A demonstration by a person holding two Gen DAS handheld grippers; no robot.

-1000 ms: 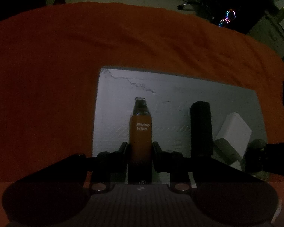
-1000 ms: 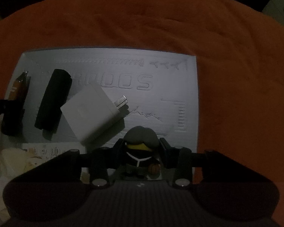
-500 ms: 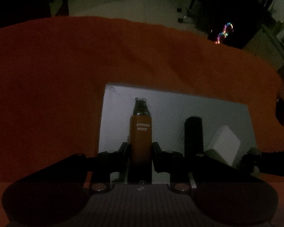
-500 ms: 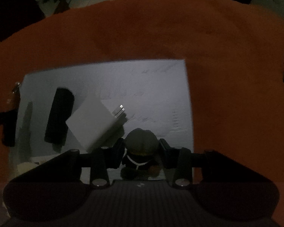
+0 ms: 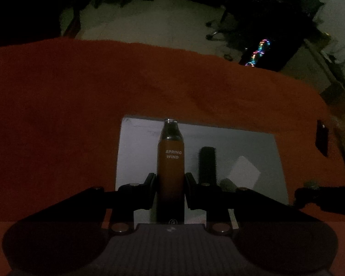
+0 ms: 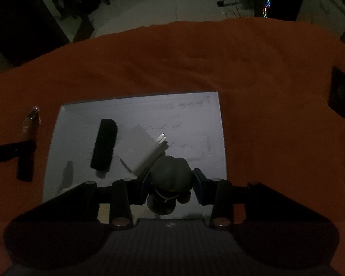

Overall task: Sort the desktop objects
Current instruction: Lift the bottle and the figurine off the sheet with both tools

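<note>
My left gripper (image 5: 170, 181) is shut on an orange bottle-shaped item (image 5: 170, 172) marked SPRING WIND, held up above the grey mat (image 5: 135, 151). My right gripper (image 6: 170, 184) is shut on a small dark round-headed figurine (image 6: 170, 172), lifted over the near side of the mat (image 6: 195, 119). On the mat lie a black oblong block (image 6: 104, 147) and a white plug adapter (image 6: 142, 149) with metal prongs. The same block (image 5: 207, 163) and adapter (image 5: 243, 172) show in the left wrist view. In the right wrist view the left gripper's bottle (image 6: 30, 135) hangs at the far left.
An orange cloth (image 5: 80, 115) covers the table under the mat. A small black flat object (image 6: 339, 92) lies on the cloth at the right. Beyond the table's far edge are a dim floor, chair legs and a device with coloured lights (image 5: 257, 53).
Both grippers have risen with their objects: the mat, block and adapter look smaller and farther below. More of the room beyond the table edge has come into view.
</note>
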